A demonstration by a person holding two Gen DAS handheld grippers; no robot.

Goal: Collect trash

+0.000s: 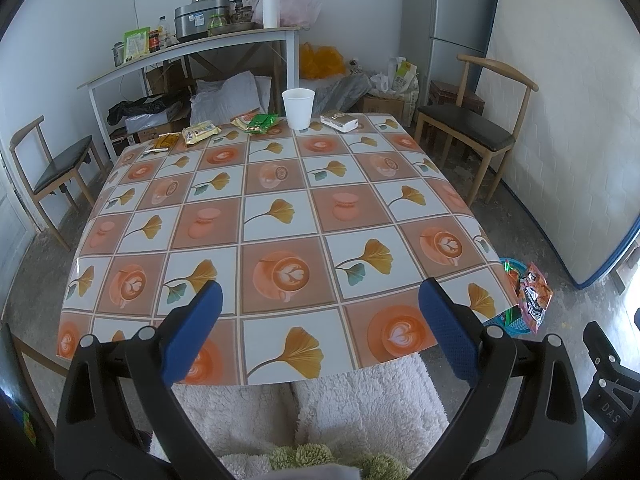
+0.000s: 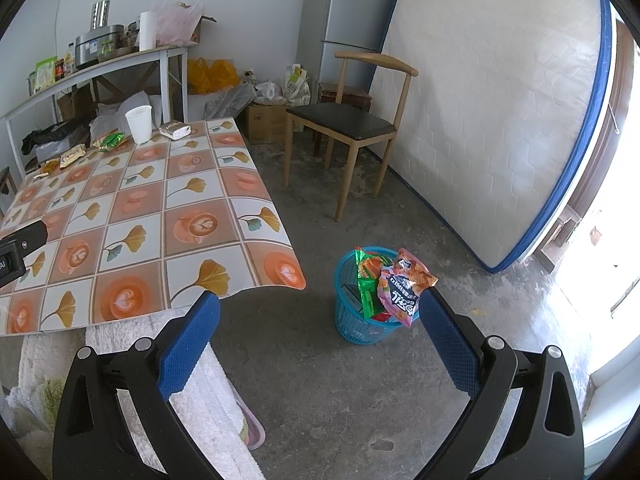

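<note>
Both grippers, left gripper (image 1: 320, 308) and right gripper (image 2: 320, 312), spread wide, holding nothing. Remaining wrappers (image 1: 202, 132) and paper cup (image 1: 298, 108) sit along table's (image 1: 280, 220) 12 o'clock edge; blue basket (image 2: 352, 320) on floor at 3 o'clock. Wrappers likely light, crinkly, slippery: pinch a flat edge; cup probably empty, crushable, so grip the rim gently.

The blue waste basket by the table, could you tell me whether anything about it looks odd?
Yes: the blue waste basket is overfilled. A pink snack wrapper and a green wrapper stick up above its rim rather than sitting inside.
</note>
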